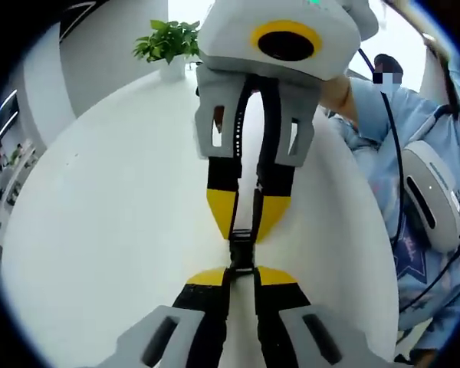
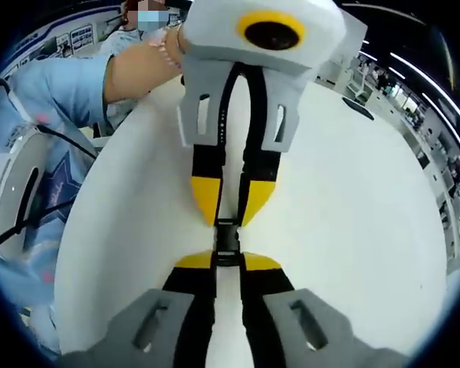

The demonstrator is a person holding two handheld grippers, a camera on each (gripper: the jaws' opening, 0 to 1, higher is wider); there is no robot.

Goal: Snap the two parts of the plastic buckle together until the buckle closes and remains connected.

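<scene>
Left tongs, right tongs pinch buckle tip-to-tip

I see a round white worktop below me, with a leafy potted plant standing at its far edge.

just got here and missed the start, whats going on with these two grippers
A person is holding a hand-held gripper in each hand, tip to tip above a white table. The left hand-held gripper and the right hand-held gripper are each shut on one end of a black plastic buckle. The two parts meet between the yellow tips; whether they have latched cannot be told.
</scene>
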